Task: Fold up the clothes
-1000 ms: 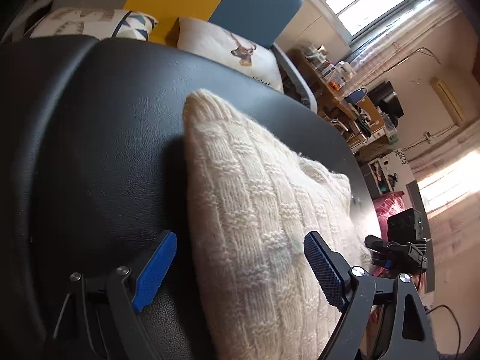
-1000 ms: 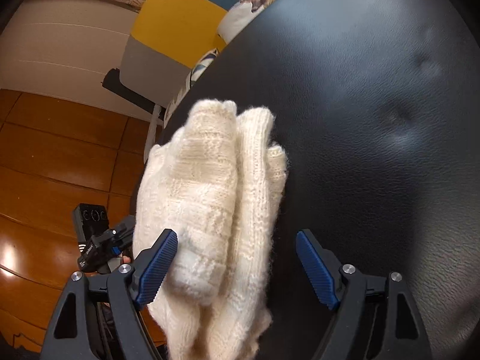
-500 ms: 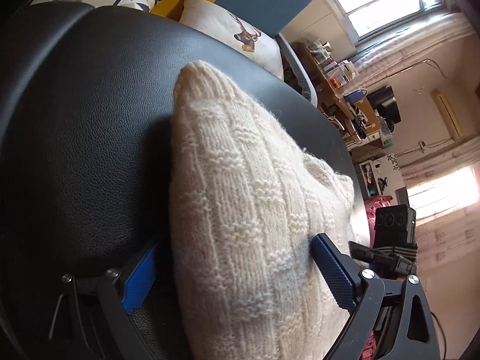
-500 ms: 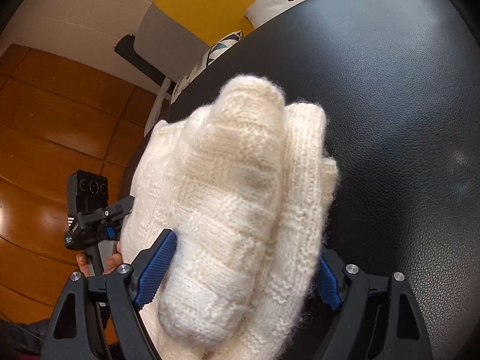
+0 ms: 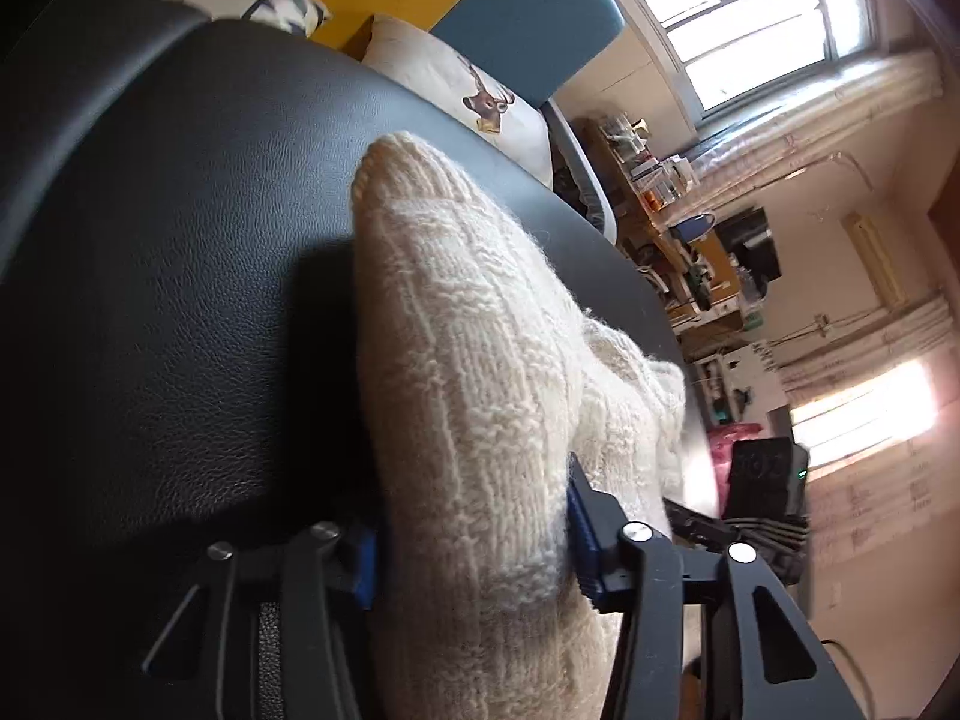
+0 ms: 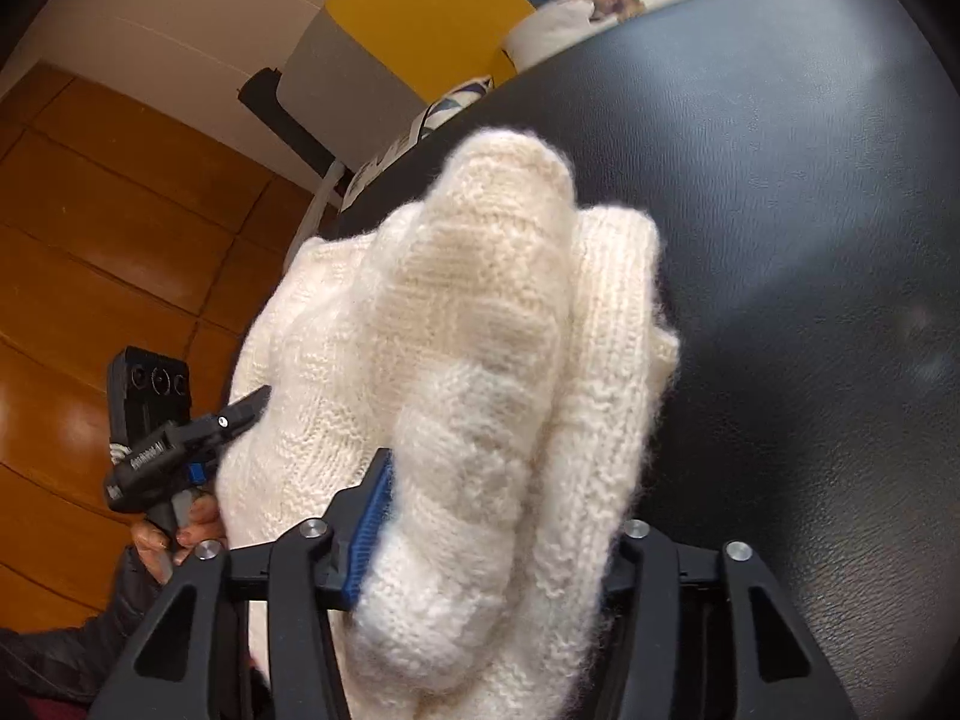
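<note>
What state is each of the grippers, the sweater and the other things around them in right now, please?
left gripper: shut on the sweater.
right gripper: shut on the sweater.
sweater: cream knit, bunched in thick folds, pinched at two ends, resting on the black leather surface.
deer cushion: lying beyond the surface.

Daylight pours from the window (image 5: 762, 12) at the upper right of the left wrist view, blown out to white, with a second glare patch at the right edge. The black surface (image 5: 150, 300) falls into deep shadow at lower left. Both views bend strongly toward dark, vignetted corners, with slight blur there.
</note>
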Action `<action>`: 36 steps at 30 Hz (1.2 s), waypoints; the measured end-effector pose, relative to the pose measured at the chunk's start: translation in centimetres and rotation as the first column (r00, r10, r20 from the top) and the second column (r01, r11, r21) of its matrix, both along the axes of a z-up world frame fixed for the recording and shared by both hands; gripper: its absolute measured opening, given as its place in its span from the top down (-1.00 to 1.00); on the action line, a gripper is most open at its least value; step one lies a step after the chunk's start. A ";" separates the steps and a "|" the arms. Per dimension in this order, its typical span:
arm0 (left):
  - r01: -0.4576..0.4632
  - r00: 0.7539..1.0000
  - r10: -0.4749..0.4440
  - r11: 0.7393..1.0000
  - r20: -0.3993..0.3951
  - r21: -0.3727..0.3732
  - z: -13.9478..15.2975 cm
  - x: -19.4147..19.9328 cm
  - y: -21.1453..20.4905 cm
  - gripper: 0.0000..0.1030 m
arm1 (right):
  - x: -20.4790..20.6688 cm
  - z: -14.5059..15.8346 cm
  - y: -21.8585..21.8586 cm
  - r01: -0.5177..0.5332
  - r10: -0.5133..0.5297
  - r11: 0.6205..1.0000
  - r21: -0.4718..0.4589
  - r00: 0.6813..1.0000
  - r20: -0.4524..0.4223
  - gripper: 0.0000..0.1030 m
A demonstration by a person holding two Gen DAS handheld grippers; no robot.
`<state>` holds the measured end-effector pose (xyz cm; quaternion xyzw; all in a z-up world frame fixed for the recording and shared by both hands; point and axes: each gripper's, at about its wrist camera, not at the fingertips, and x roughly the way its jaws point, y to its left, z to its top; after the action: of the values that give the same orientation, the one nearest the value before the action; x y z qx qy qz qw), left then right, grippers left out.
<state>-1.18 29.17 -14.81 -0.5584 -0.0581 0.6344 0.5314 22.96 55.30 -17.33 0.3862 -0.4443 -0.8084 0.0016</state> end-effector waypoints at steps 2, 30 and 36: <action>0.008 0.997 -0.009 1.000 -0.076 -0.020 0.8 0.9 0.3 0.15 | 0.0 -0.4 0.5 0.004 -0.004 0.999 -0.049 1.000 -0.009 -0.12; -0.101 0.947 0.091 0.995 -0.307 -0.019 3.3 5.8 -3.8 0.27 | 0.2 4.2 -5.2 -0.014 0.003 0.958 0.287 0.999 0.040 0.39; -0.163 0.932 0.147 0.986 -0.332 -0.021 4.1 5.6 -6.8 0.27 | -4.5 5.0 -8.6 -0.091 0.088 0.955 0.283 0.996 0.024 0.39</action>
<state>4.41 22.38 -10.72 -0.4510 0.0030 0.7598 0.4682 18.49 46.69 -12.36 0.4068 -0.3056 -0.8606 -0.0197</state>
